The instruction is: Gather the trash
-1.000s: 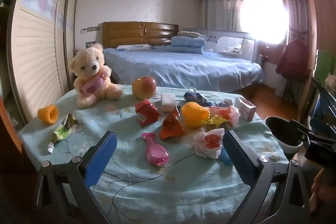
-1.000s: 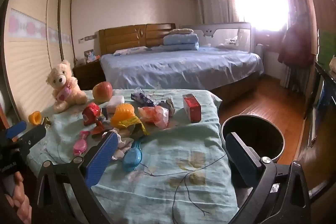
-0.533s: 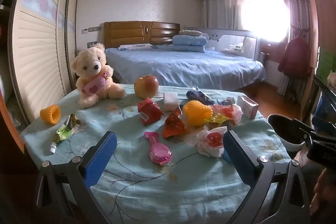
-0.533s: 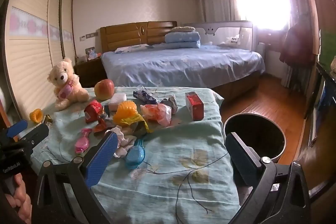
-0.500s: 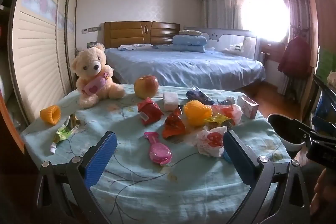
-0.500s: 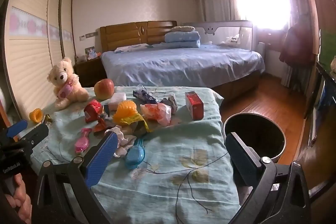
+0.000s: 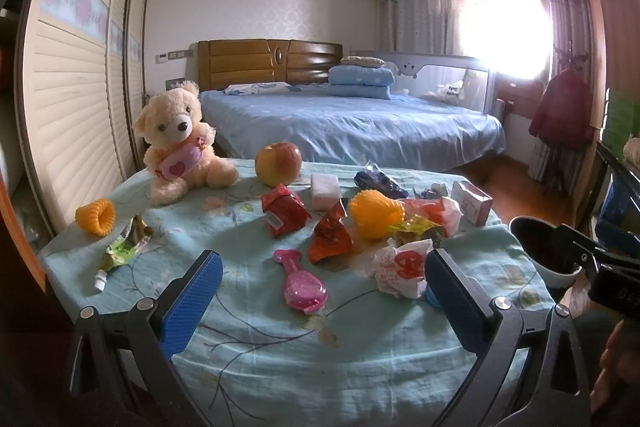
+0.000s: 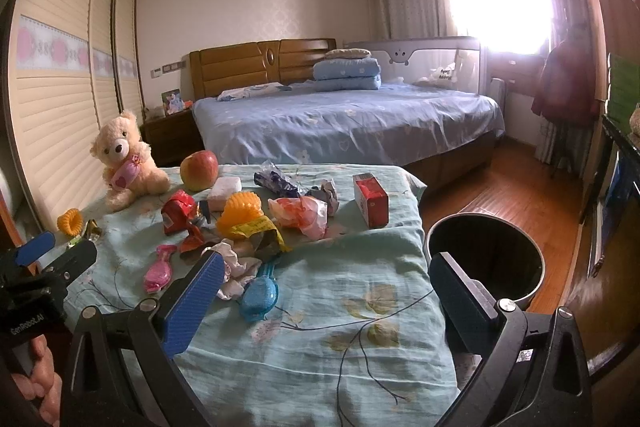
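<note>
A: Tongs status?

B: Left tongs [image 7: 318,291] are spread wide with nothing between the pads, held low at the near edge of the worktop [image 7: 248,347]. Right tongs [image 8: 324,291] are the same: wide apart, empty, low over the near right side of the cloth.

A: Where's the trash?

B: It's all on the worktop, clustered mid-cloth. The crumpled white wrapper [image 7: 404,267] lies closest, just ahead of the left tongs' right pad. The red foil wrapper [image 7: 330,239] sits beside it, with the red packet [image 7: 284,211] further back. The yellow wrapper [image 8: 260,231] lies under the orange ridged toy [image 8: 240,209]. The clear bag with orange print [image 8: 300,213] is to the right of that, and the dark blue wrapper [image 8: 276,183] sits behind it. The green sachet [image 7: 124,251] is off alone near the left edge.

A: Bin?

B: The black bin [image 8: 486,259] stands on the floor, just off the worktop's right side, mouth open.

A: Non-trash?

B: The teddy bear [image 7: 180,139] sits at back left, with the apple [image 7: 278,163] next to it. The red carton [image 8: 370,201] stands upright at back right. The pink plastic toy [image 7: 302,285] and blue plastic toy [image 8: 260,293] lie near the front.
</note>
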`<state>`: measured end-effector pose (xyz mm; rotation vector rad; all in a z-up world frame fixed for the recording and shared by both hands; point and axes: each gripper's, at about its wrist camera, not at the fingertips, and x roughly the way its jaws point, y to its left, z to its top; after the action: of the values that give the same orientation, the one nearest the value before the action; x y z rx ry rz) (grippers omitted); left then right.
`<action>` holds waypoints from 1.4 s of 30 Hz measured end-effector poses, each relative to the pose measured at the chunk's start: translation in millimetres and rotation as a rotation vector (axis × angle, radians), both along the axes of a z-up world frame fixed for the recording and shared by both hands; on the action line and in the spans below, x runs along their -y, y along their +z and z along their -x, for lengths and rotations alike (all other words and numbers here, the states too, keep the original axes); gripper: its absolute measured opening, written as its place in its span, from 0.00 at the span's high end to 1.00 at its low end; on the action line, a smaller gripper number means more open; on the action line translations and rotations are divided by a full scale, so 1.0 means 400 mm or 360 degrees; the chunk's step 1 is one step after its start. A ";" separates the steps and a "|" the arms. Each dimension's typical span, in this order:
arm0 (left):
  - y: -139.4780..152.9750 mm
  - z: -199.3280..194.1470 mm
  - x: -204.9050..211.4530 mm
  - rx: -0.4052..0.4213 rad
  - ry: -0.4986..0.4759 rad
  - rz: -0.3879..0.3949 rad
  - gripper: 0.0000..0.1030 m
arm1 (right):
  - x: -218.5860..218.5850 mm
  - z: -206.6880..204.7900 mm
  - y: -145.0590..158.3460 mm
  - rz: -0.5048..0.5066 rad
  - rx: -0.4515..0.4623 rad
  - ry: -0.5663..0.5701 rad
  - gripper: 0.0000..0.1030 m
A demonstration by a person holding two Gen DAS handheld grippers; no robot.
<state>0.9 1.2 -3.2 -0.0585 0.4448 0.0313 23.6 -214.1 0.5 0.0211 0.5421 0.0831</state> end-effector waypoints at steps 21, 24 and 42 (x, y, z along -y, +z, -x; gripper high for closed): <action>-0.001 -0.003 0.001 -0.0008 -0.0004 -0.0007 0.01 | 0.001 0.000 0.001 -0.0005 0.0001 0.0003 0.00; -0.002 -0.007 0.001 -0.0011 -0.0009 -0.0011 0.01 | 0.002 0.000 0.001 -0.0006 0.0002 0.0004 0.00; 0.003 -0.011 0.010 -0.0010 -0.0021 -0.0024 0.01 | 0.003 0.000 0.004 -0.0009 0.0003 0.0002 0.00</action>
<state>5.4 -2.9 -1.8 -0.0409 0.4515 0.0219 23.7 -215.2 2.0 0.0264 0.5399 0.0860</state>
